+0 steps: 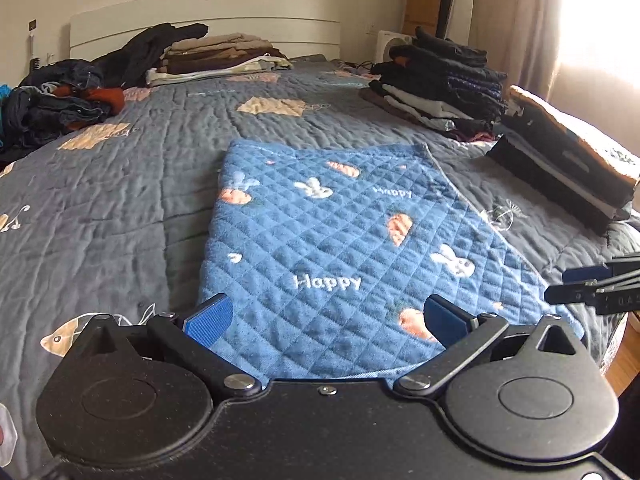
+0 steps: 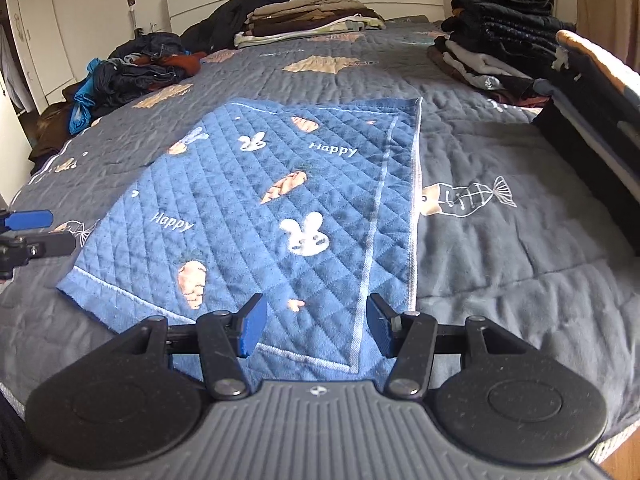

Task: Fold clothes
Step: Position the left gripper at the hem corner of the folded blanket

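Note:
A blue quilted cloth [image 1: 320, 240] printed with rabbits, carrots and the word "Happy" lies flat on the grey bedspread [image 1: 120, 200]. My left gripper [image 1: 326, 320] hovers over the cloth's near edge, jaws wide apart and nothing between the blue pads. In the right wrist view the same cloth [image 2: 260, 200] shows a pale border along its right and near sides. My right gripper [image 2: 316, 328] stands open above its near right corner, holding nothing. Each gripper shows in the other's view: the right gripper [image 1: 572, 284] at the right edge, the left gripper [image 2: 40, 232] at the left edge.
A folded pile of brown and beige clothes [image 1: 224, 56] sits by the white headboard [image 1: 200, 28]. A dark folded stack [image 1: 440, 80] and another folded stack [image 1: 568, 168] line the right side. An unfolded heap [image 1: 60, 100] lies at the left. The bed's edge and wooden floor [image 1: 624, 360] are at the near right.

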`<state>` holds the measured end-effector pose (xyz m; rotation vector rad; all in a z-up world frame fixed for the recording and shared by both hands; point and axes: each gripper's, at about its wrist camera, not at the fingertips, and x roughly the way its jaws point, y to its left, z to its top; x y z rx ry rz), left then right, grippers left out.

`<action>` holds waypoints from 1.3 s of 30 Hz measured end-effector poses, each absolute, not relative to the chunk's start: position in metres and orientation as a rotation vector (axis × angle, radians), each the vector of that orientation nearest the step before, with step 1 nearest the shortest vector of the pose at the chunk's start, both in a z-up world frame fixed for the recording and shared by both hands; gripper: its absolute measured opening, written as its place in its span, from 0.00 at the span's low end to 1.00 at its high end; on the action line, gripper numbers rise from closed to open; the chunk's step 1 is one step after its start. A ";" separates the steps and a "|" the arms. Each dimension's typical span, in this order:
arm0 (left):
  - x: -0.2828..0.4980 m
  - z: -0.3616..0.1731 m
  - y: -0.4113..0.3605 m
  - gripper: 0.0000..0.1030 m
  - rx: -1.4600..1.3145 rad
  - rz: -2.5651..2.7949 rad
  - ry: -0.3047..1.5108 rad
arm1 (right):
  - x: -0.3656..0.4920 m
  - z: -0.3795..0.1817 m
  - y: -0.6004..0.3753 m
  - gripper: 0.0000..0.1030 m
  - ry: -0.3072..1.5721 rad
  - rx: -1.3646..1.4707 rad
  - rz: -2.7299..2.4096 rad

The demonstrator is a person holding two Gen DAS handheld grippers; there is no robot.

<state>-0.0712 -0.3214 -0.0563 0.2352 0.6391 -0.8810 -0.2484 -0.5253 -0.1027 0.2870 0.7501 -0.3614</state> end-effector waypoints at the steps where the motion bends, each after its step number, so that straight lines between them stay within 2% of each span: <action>1: -0.074 -0.053 -0.323 0.99 0.237 -0.883 0.634 | -0.250 -0.102 -0.524 0.53 0.753 0.293 -0.373; 6: -0.090 -0.042 -0.324 1.00 0.249 -0.912 0.593 | -0.261 -0.103 -0.521 0.53 0.762 0.332 -0.400; 9: -0.090 -0.053 -0.321 1.00 0.225 -0.945 0.578 | -0.266 -0.105 -0.516 0.53 0.765 0.350 -0.386; 12: -0.080 -0.071 -0.328 0.99 0.268 -0.891 0.647 | -0.266 -0.108 -0.513 0.53 0.778 0.358 -0.384; 27: -0.076 -0.069 -0.327 0.99 0.227 -0.946 0.688 | -0.282 -0.107 -0.509 0.53 0.809 0.377 -0.416; 31: -0.057 -0.063 -0.318 0.98 0.308 -0.952 0.687 | -0.283 -0.104 -0.509 0.53 0.809 0.380 -0.381; 32: -0.050 -0.064 -0.312 0.97 0.314 -0.948 0.694 | -0.283 -0.104 -0.510 0.53 0.810 0.381 -0.372; 34: -0.034 -0.068 -0.298 0.82 0.298 -0.922 0.722 | -0.285 -0.105 -0.514 0.53 0.820 0.376 -0.359; 35: -0.026 -0.071 -0.290 0.78 0.283 -0.904 0.739 | -0.286 -0.106 -0.516 0.53 0.826 0.374 -0.357; 37: -0.013 -0.078 -0.278 0.59 0.262 -0.863 0.794 | -0.288 -0.107 -0.524 0.53 0.835 0.379 -0.362; 39: -0.005 -0.082 -0.271 0.54 0.266 -0.847 0.833 | -0.291 -0.109 -0.534 0.53 0.831 0.408 -0.359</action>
